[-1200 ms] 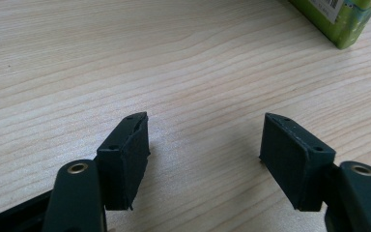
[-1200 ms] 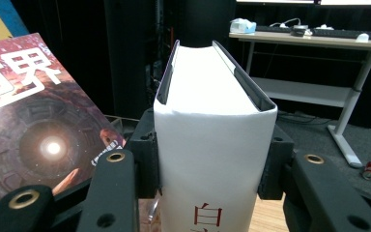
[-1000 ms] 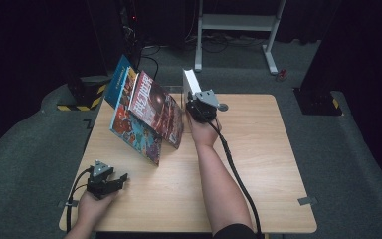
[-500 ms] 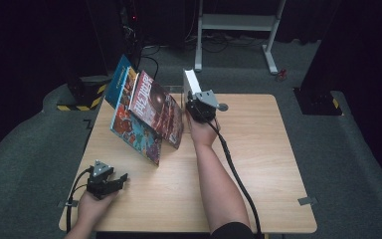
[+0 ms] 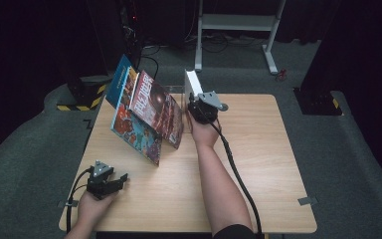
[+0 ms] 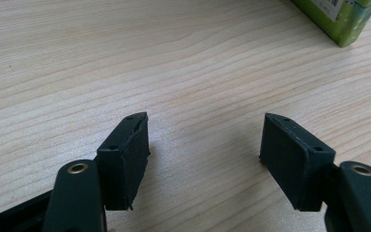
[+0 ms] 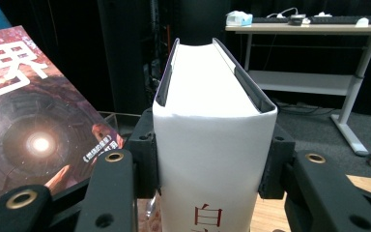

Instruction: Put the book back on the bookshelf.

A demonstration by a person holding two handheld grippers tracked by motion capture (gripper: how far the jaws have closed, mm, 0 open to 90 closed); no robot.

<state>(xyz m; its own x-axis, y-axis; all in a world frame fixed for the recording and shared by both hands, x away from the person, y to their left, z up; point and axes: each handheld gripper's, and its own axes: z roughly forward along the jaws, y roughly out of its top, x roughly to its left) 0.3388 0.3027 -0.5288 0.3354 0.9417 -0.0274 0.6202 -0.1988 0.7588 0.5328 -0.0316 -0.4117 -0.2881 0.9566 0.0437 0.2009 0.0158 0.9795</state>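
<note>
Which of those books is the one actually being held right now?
The white book, standing upright at the table's far edge with the right gripper shut on its spine. The colourful books lean together to its left, untouched.

high view looks down over the table; gripper views sit close behind their jaws.

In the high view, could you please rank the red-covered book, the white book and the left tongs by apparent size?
1. Red-covered book, clearly the largest.
2 and 3. White book and left tongs: these look alike in extent, and the tongs sit nearer the camera, so I would not rank them.
</note>
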